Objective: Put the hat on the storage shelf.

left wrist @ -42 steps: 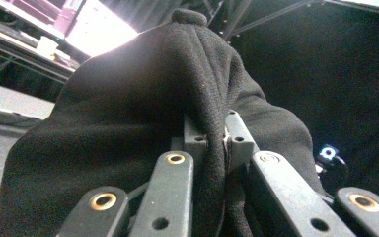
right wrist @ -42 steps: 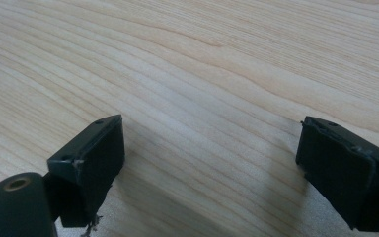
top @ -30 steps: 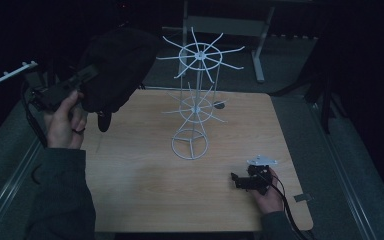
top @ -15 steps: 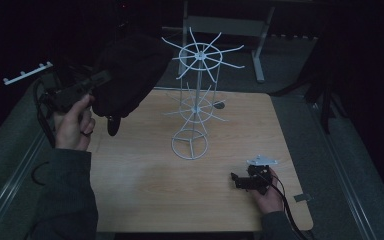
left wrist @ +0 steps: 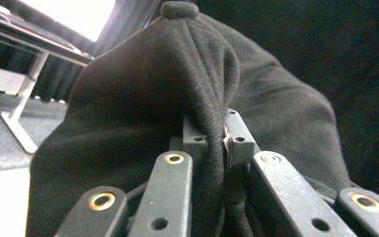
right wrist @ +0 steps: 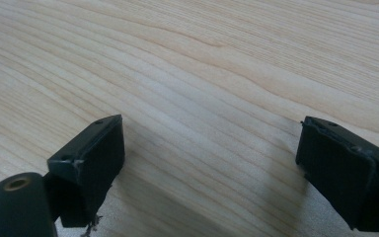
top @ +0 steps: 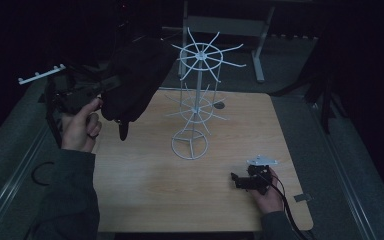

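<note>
A: Left gripper (top: 111,84), jaws clamped on the black cap (top: 135,75), held above the table's (top: 155,200) left edge, beside the rack (top: 197,95).
B: Thin fold; it may slip short of a prong. Right gripper (top: 236,180): agape, empty, resting on the table.

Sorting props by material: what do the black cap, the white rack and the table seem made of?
Black cap: soft knit or fleece-like fabric, matte, ribbed seams and a top button.
White rack: thin wire, probably white-coated metal.
Table: pale wood-grain top, smooth; possibly laminate.
</note>
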`<state>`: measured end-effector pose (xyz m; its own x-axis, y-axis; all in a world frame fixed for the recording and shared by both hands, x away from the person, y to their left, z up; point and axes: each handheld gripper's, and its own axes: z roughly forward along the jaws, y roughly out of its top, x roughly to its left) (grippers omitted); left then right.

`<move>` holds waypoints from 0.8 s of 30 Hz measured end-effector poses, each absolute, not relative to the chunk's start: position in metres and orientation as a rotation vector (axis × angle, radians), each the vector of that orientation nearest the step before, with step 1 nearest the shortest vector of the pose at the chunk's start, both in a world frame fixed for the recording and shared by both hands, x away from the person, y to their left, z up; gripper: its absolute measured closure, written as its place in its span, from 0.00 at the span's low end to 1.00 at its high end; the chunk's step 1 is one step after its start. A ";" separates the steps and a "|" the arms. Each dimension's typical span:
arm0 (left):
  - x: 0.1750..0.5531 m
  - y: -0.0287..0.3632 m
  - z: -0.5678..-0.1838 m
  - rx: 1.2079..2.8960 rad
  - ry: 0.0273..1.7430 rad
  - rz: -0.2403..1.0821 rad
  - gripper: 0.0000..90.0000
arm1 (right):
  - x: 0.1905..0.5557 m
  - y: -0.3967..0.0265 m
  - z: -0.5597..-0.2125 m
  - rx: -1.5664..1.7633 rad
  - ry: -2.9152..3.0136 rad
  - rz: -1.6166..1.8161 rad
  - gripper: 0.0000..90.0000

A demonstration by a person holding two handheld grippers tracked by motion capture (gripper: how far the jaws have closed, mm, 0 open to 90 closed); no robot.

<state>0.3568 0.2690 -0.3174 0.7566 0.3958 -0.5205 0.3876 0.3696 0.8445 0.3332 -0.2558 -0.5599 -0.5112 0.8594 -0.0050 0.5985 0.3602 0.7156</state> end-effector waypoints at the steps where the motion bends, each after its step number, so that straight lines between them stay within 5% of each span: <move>1: 0.357 0.268 -0.318 1.230 0.760 0.004 0.94 | 0.333 -0.256 -0.560 1.276 2.248 0.943 0.12; 24: 0.366 0.258 -0.336 1.287 0.799 -0.034 0.92 | 0.333 -0.256 -0.560 1.275 2.248 0.944 0.12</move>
